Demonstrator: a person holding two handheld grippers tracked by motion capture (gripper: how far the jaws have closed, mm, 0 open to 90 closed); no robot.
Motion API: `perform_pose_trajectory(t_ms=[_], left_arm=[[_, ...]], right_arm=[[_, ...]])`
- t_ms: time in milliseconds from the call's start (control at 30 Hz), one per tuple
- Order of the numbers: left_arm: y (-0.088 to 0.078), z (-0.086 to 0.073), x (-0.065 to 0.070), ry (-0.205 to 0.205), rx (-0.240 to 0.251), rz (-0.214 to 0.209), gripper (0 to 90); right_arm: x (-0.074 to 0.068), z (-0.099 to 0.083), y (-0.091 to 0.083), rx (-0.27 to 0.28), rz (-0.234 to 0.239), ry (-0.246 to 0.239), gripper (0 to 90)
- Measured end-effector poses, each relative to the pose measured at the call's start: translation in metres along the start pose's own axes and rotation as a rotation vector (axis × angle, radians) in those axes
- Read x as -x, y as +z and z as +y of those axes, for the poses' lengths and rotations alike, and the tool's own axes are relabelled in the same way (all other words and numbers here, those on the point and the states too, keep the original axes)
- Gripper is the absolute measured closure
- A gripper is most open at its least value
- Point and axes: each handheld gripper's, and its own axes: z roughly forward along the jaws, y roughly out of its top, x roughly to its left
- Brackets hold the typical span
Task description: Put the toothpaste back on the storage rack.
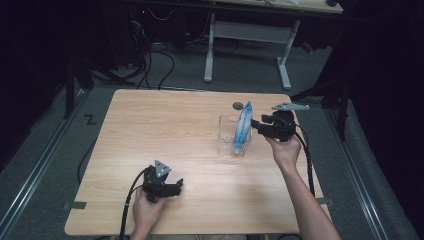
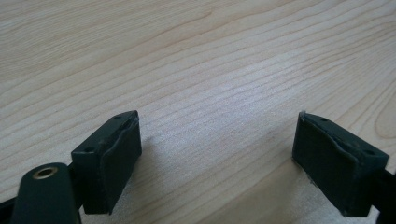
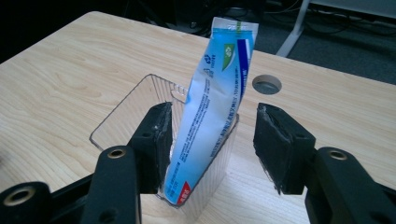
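A blue-and-white flat plastic tube (image 3: 212,107) stands tilted inside a clear, ribbed plastic box (image 3: 123,114) on the right half of a light wooden table (image 1: 165,135), its crimped end up and its red-marked lower end down in the box's near corner. In the high view the tube (image 1: 242,127) leans against the right-hand wall of the box (image 1: 226,135), rising well above the rim.

The right gripper (image 3: 212,144), held in a person's right hand (image 1: 286,150), sits level at the box's right side. Its jaws stand apart with the tube between them: the left pad (image 3: 159,140) lies against or just beside the tube's face, inside the box, while the right pad (image 3: 273,144) stands clear of both tube and box wall. The pads do not press on the tube, which rests on the box by itself. In the high view the same gripper (image 1: 257,126) points leftward at the tube, a grey three-cornered plate on top and a black cable trailing down past the forearm.

Just behind the box, a round grey grommet hole (image 1: 238,105) is set into the tabletop.

The left gripper (image 1: 175,187) rests near the table's front edge, well apart from the box, in the person's left hand (image 1: 147,207). Its own view shows the jaws spread wide over bare wood grain, with nothing between the pads (image 2: 119,158).
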Motion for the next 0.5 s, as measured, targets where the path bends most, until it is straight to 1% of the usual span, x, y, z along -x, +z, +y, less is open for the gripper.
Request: perform_pose_trajectory(t_ms=[67, 167, 200, 300, 400, 500], left_arm=[[0.000, 0.000, 0.000, 0.000, 0.000, 0.000, 16.0], [0.000, 0.000, 0.000, 0.000, 0.000, 0.000, 16.0], [0.000, 0.000, 0.000, 0.000, 0.000, 0.000, 16.0], [0.000, 0.000, 0.000, 0.000, 0.000, 0.000, 16.0], [0.000, 0.000, 0.000, -0.001, 0.000, 0.000, 16.0], [0.000, 0.000, 0.000, 0.000, 0.000, 0.000, 16.0]], right_arm=[[0.001, -0.002, -0.003, 0.017, -0.028, 0.004, 45.6], [0.006, -0.006, -0.007, 0.030, -0.041, 0.038, 42.6], [0.008, -0.008, -0.008, 0.024, -0.040, 0.048, 41.9], [0.010, -0.012, -0.012, 0.019, -0.047, 0.039, 41.4], [0.012, -0.014, -0.017, 0.028, -0.051, 0.042, 41.1], [0.015, -0.016, -0.023, 0.037, -0.044, 0.059, 41.4]])
